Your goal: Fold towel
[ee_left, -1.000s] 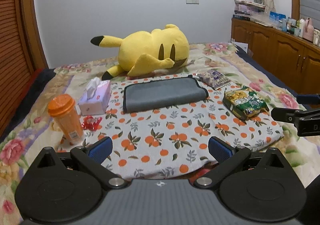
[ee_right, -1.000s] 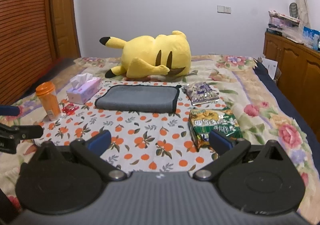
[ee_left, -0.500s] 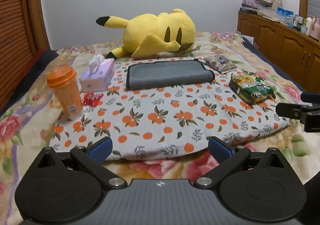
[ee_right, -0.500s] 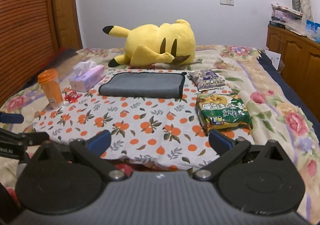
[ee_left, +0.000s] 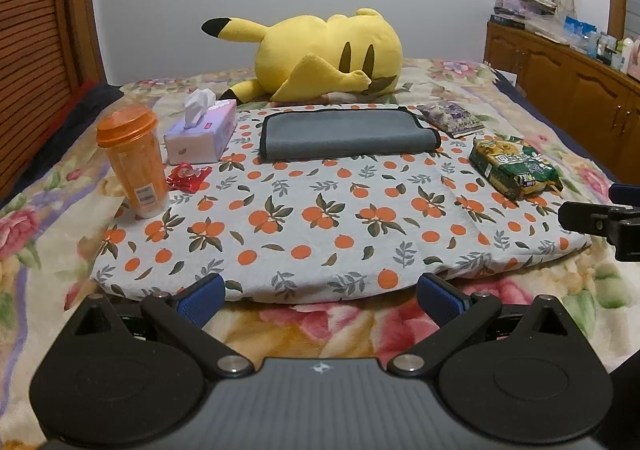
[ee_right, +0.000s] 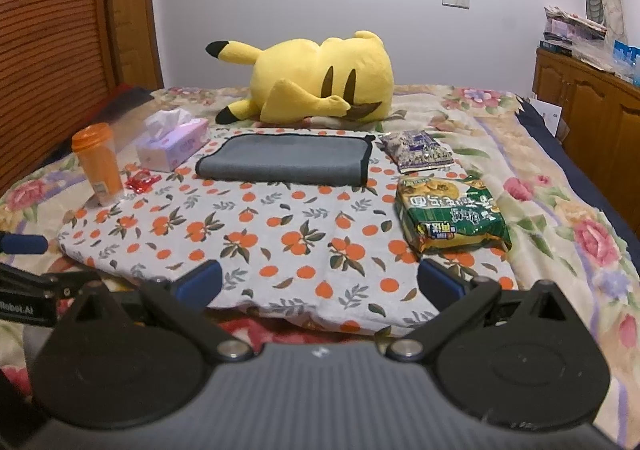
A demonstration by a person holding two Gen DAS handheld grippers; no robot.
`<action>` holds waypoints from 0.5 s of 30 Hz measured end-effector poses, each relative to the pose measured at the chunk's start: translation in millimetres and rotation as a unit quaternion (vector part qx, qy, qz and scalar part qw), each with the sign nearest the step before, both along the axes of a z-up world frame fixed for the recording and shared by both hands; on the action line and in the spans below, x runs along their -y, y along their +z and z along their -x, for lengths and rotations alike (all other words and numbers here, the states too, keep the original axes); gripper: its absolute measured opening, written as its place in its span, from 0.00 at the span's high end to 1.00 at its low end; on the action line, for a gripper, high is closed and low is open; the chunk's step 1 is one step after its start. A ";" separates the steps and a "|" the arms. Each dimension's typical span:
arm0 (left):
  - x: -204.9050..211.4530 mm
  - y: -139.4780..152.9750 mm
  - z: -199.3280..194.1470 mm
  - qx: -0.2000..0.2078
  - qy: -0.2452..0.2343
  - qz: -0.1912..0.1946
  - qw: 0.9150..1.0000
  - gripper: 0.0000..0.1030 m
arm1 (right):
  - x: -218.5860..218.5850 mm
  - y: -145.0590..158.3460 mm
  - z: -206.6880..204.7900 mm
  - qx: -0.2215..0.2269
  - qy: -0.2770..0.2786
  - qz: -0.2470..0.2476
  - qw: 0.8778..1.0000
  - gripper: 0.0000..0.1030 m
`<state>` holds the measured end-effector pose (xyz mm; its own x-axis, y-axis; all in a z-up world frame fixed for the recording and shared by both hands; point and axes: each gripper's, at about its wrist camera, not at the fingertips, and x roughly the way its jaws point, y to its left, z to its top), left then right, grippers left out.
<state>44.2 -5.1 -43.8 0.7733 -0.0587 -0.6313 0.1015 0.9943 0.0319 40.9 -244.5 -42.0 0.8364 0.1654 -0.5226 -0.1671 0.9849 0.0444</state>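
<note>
Both of your grippers hang at the near edge of the orange-print cloth (ee_left: 320, 217), jaws spread wide and holding nothing: the left gripper (ee_left: 320, 292) sits low over the flowered bedspread (ee_left: 304, 326), and the right gripper (ee_right: 320, 282) is level with it on the other side. The grey towel (ee_left: 344, 133) lies at the far end of the cloth, just in front of the yellow plush toy (ee_left: 320, 53), and it looks to be doubled over already, with a rounded fold along its right end and dark binding along the edges.

You have a reach ahead of you, so take it cleanly. Carry each gripper over the print cloth, not along it, or you drag the cloth and everything on it. On the left, steer clear of the orange cup (ee_left: 134, 161), which stands upright and would tip easily, and of the tissue box (ee_left: 200, 131) near the towel's left end. On the right, pass inside the green snack bag (ee_right: 450, 213) and the purple packet (ee_right: 418, 151). Come down on the two corners of one short end, pinch only the towel's layers and not the cloth beneath, then lift both corners together and level.
</note>
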 end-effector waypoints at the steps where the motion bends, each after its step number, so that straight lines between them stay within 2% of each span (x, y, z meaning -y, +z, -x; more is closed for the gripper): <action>1: 0.2 -0.6 0.4 0.001 0.000 0.000 1.000 0.00 | -0.1 -0.8 -0.3 -0.001 0.000 0.001 1.000 0.00; 8: 1.0 1.9 7.2 0.019 0.001 -0.009 1.000 0.00 | 0.7 -2.0 0.2 0.000 -0.005 0.001 1.000 0.00; 15: 1.8 10.6 17.1 0.048 0.002 -0.011 0.999 0.00 | 5.6 2.5 7.5 0.022 -0.010 -0.007 1.000 0.00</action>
